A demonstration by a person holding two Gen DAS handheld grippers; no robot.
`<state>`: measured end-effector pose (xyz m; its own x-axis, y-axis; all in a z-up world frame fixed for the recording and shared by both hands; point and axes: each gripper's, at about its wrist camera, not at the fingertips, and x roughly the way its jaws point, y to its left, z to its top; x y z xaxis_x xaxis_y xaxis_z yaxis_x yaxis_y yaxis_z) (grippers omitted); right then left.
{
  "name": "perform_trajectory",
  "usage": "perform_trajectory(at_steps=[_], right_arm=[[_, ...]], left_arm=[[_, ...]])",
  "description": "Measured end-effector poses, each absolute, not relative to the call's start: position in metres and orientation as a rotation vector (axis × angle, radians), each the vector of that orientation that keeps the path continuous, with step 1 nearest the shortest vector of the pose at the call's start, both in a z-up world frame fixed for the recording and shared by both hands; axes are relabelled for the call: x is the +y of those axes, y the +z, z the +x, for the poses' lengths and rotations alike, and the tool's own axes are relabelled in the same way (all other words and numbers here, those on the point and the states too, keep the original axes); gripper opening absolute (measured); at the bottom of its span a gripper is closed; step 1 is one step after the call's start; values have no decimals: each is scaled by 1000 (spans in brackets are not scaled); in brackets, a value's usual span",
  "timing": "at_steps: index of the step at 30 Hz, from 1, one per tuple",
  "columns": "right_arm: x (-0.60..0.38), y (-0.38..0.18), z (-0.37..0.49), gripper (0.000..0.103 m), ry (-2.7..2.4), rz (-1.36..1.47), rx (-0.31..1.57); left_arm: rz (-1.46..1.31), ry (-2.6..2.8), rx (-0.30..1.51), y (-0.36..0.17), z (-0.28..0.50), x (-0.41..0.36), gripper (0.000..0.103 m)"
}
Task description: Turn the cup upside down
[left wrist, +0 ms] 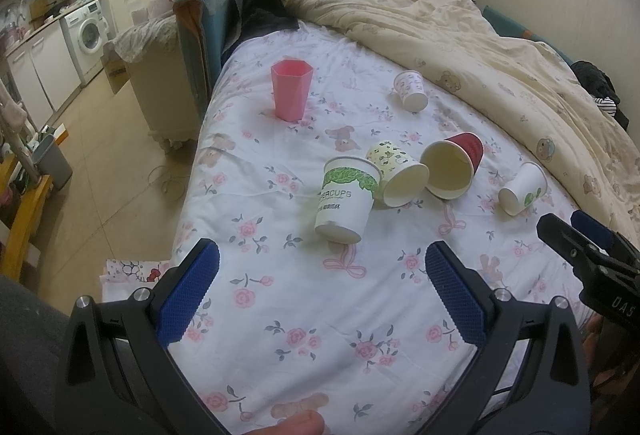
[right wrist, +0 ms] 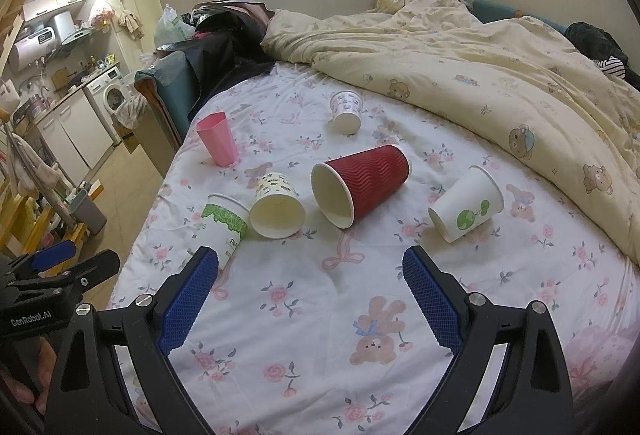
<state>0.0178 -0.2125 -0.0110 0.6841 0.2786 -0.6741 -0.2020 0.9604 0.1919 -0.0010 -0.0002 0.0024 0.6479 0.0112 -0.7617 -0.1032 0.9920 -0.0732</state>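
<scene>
Several cups sit on a floral bedsheet (left wrist: 304, 315). A pink plastic cup (left wrist: 290, 90) (right wrist: 218, 139) stands upright at the far left. A white cup with green leaf print (left wrist: 347, 199) (right wrist: 224, 221) stands tilted. A yellow bear-print cup (left wrist: 396, 171) (right wrist: 277, 209), a red ribbed cup (left wrist: 454, 167) (right wrist: 360, 183), a white cup with a green globe (left wrist: 522, 189) (right wrist: 466, 209) and a small patterned cup (left wrist: 412, 90) (right wrist: 346, 111) lie on their sides. My left gripper (left wrist: 322, 291) is open and empty before the leaf cup. My right gripper (right wrist: 310, 295) is open and empty before the red cup.
A cream bear-print duvet (left wrist: 480, 47) (right wrist: 500, 75) is bunched along the far right. The bed's left edge drops to a tiled floor (left wrist: 100, 195) with a grey bin (left wrist: 52, 161). Dark clothes (right wrist: 224, 47) are piled at the bed's far end.
</scene>
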Motion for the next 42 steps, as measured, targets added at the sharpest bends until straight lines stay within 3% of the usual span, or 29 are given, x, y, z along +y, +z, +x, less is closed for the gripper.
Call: perform_trajectory(at_steps=[42], right_arm=[[-215, -2, 25, 96, 255, 109, 779]], left_arm=[[-103, 78, 871, 6, 8, 6, 102]])
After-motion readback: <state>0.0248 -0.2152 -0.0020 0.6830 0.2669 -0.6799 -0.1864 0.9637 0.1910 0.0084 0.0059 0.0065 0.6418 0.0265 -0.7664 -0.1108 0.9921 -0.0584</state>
